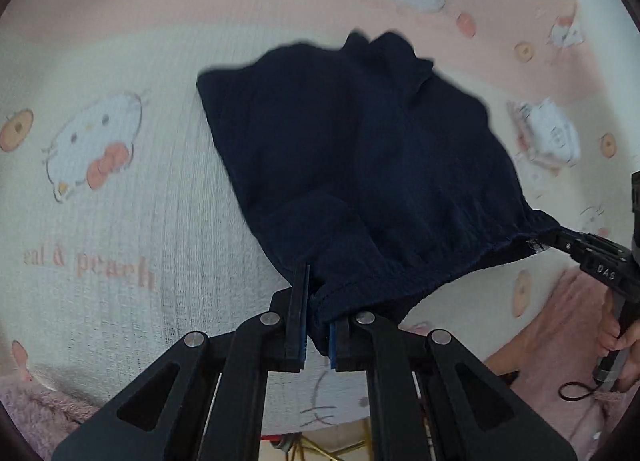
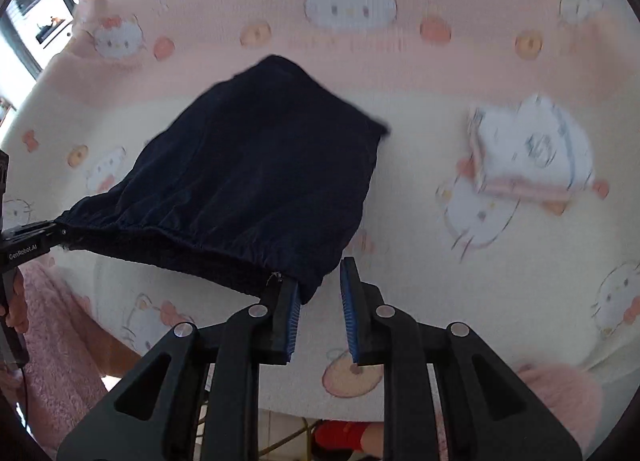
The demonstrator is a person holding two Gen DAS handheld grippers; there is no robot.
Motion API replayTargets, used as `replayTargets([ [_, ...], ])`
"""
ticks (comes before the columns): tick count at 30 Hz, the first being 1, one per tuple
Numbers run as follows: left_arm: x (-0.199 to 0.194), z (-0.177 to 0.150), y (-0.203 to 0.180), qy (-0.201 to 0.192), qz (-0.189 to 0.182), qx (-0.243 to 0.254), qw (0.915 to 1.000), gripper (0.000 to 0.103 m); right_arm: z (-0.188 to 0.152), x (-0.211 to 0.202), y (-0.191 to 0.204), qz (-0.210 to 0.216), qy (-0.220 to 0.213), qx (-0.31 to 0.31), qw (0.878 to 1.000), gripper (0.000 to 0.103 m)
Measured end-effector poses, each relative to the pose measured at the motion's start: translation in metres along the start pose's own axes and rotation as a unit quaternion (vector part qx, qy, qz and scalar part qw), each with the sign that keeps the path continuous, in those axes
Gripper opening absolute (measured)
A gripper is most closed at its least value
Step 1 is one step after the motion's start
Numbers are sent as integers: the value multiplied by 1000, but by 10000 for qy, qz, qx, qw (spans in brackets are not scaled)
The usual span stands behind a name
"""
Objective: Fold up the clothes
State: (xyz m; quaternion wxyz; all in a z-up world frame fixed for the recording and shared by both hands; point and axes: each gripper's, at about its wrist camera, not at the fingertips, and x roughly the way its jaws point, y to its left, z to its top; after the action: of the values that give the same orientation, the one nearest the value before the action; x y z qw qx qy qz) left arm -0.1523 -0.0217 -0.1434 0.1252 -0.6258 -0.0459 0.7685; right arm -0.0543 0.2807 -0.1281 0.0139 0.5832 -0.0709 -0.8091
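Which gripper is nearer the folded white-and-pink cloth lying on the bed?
Right. The right gripper is just beside the folded cloth; the left gripper holds the navy garment's far corner.

Left hand-held gripper [image 1: 318, 325]: matte black linkage arms with triangular cut-outs, four round silver pivot pins, ribbed blue pads on inner faces of fingers [image 1: 298, 313]. White lettering "GenRobot.AI" on body side, seen from right wrist view.

Right hand-held gripper [image 2: 320, 313]: same black frame, same silver pins, same blue pads. White lettering "DAS" on side, seen from left wrist view. Black grip handle, thin black cable looping below it.

Fluffy pink sleeves [image 1: 560, 341] worn by person.
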Motion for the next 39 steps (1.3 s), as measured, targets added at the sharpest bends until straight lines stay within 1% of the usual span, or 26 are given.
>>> replayTargets([
  [2, 29, -7, 2, 459, 133, -51, 9988, 9, -10, 42, -5, 13, 617, 154, 9980, 19],
  [4, 20, -10, -2, 408, 132, -14, 9991, 14, -18, 59, 0, -23, 983, 85, 9951, 19],
  [5, 12, -11, -3, 339, 86, 34, 9994, 18, -20, 57, 5, 83, 977, 2, 9952, 19],
  [6, 2, -11, -4, 286, 14, 14, 9996, 29, -22, 50, 11, 189, 908, -134, 9956, 19],
  [7, -9, -12, -3, 245, -65, -13, 9997, 43, -23, 42, 15, 236, 834, -288, 9958, 19],
  [8, -19, -13, -4, 226, -174, 11, 9996, 46, -23, 34, 19, 234, 783, -441, 9957, 20],
  [10, -40, -15, -8, 146, -312, 249, 9991, 46, -25, 15, 22, 243, 705, -672, 9949, 23],
  [12, -56, -15, -11, -261, -29, 446, 9987, 46, -26, -3, 24, 394, 626, -832, 9938, 28],
  [13, -64, -14, -13, -462, 113, 542, 9974, 46, -25, -11, 24, 428, 531, -865, 9939, 28],
  [14, -63, -12, -12, -565, 235, 529, 9967, 46, -22, -18, 24, 413, 438, -875, 9943, 29],
  [16, -45, -5, -4, -419, 83, 314, 9986, 46, -13, -27, 24, 432, 186, -751, 9961, 31],
  [18, -18, 2, 7, -94, -102, 31, 9999, 46, -3, -29, 22, 442, -71, -560, 9974, 36],
  [19, -6, 2, 9, 26, -121, -44, 9999, 46, 1, -22, 22, 307, -71, -519, 9982, 36],
  [20, 5, -1, 9, 138, -84, -73, 9998, 46, 5, -11, 24, 118, 35, -525, 9985, 36],
  [22, 23, -5, 10, 358, -31, -117, 9993, 46, 8, 13, 24, -43, 286, -490, 9984, 36],
  [23, 29, -8, 9, 440, 126, -74, 9989, 46, 6, 23, 20, 84, 417, -400, 9983, 36],
  [24, 29, -10, 9, 375, 308, -1, 9988, 46, 2, 32, 17, 198, 527, -299, 9980, 36],
  [25, 28, -11, 8, 310, 490, 73, 9983, 46, -2, 40, 13, 137, 592, -235, 9979, 36],
  [27, 24, -12, 8, 112, 877, 143, 9960, 46, -10, 50, 6, -237, 597, -184, 9978, 36],
  [28, 20, -11, 10, -34, 1168, 134, 9931, 46, -14, 54, 2, -369, 585, -123, 9975, 36],
  [30, 13, -11, 17, -193, 1388, -7, 9901, 46, -15, 50, -9, -299, 479, 170, 9983, 36],
  [32, 10, -13, 25, -58, 591, -334, 9977, 46, -14, 41, -13, -237, 311, 278, 9988, 36],
  [33, 11, -16, 27, 28, 218, -505, 9985, 46, -13, 36, -14, -181, 233, 317, 9991, 36],
  [35, 14, -23, 27, 128, -184, -705, 9973, 46, -14, 29, -13, 150, 170, 354, 9991, 37],
  [37, 21, -29, 25, 209, -241, -763, 9966, 46, -18, 32, -14, 559, 278, 506, 9968, 37],
  [39, 21, -30, 29, 211, -329, -859, 9955, 46, -23, 36, -21, 717, 307, 833, 9935, 37],
])
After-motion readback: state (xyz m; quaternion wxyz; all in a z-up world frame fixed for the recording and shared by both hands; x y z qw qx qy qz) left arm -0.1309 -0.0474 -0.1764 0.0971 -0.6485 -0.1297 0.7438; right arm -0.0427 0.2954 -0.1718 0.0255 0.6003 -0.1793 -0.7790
